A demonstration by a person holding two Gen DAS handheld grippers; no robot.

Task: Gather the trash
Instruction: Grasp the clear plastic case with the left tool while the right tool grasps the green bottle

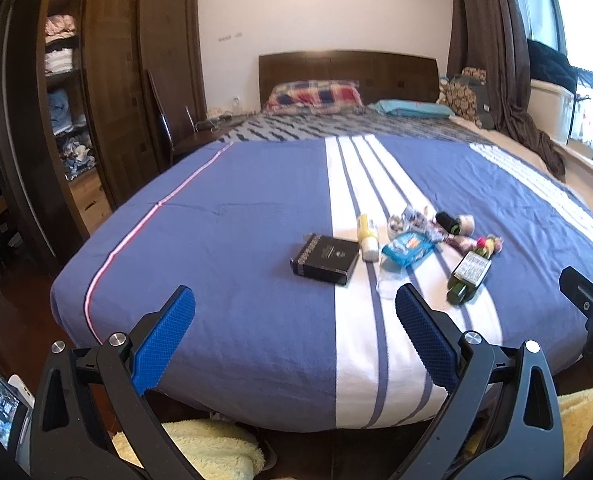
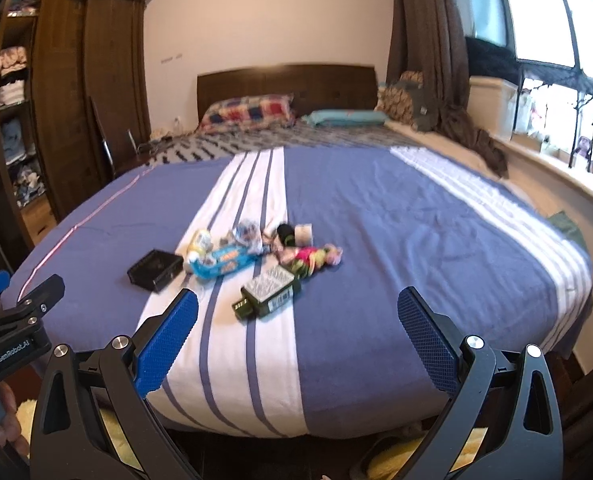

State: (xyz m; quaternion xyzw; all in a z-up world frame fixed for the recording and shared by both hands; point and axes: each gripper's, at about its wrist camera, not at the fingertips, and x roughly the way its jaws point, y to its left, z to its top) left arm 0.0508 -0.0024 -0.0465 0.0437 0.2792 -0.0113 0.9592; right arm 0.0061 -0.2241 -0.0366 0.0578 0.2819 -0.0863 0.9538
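While both the left gripper (image 1: 294,322) and right gripper (image 2: 296,324) hang spread wide and empty short of the bed (image 1: 216,240), we judge the green bottle (image 2: 270,292), nearest its foot among the litter on the white stripe, rigid, slick, best pinched across its flat body.

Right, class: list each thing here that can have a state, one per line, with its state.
Left hand-held gripper: open, empty.
Right hand-held gripper: open, empty.
Dark green glass bottle: lying on its side.
Yellow plastic bottle: lying down.
Flat black box: closed.
Brown wooden wardrobe: open.
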